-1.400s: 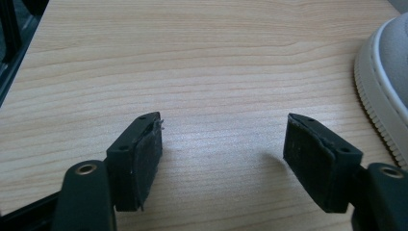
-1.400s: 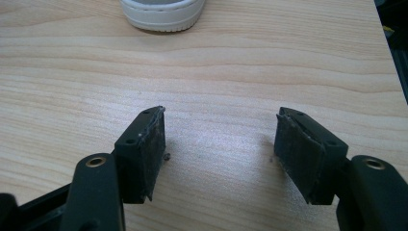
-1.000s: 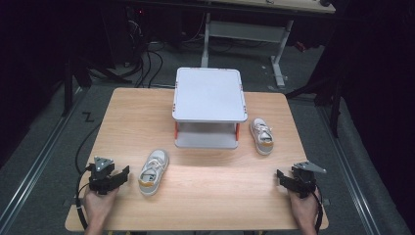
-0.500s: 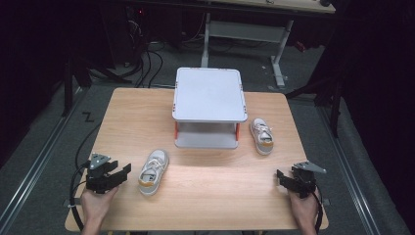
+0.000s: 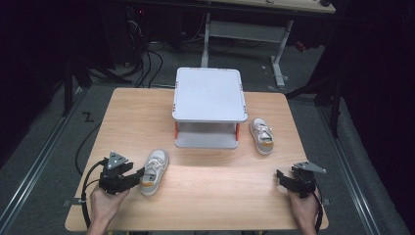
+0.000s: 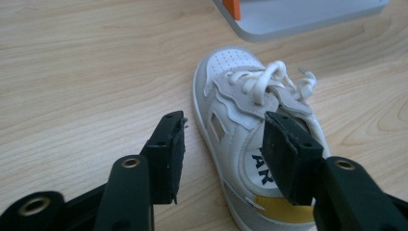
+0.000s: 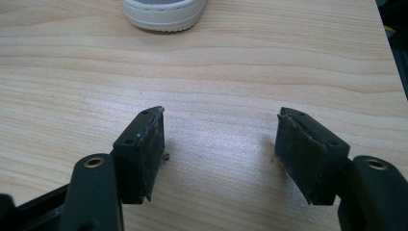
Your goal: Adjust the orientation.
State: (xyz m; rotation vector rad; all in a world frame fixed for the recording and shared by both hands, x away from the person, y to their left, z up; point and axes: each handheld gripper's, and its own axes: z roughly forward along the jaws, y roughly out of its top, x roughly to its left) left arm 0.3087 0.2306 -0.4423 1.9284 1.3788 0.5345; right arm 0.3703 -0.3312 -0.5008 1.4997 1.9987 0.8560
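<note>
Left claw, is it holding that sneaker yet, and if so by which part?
Not yet. The left claw has just been closing with the sneaker's heel end between its jaws, one jaw outside, one over the opening. No pad presses on it.

Open tool [image 7: 219,154] over table [image 7: 231,72], shoe [image 7: 163,12] beyond

You are working in a lab-style test room: your wooden table [image 5: 147,112] is standing on grey floor with metal rails [image 5: 34,166] running alongside, black cables [image 5: 147,61] are trailing behind it, and a bare desk frame [image 5: 244,29] is sitting in the darkened background.
</note>
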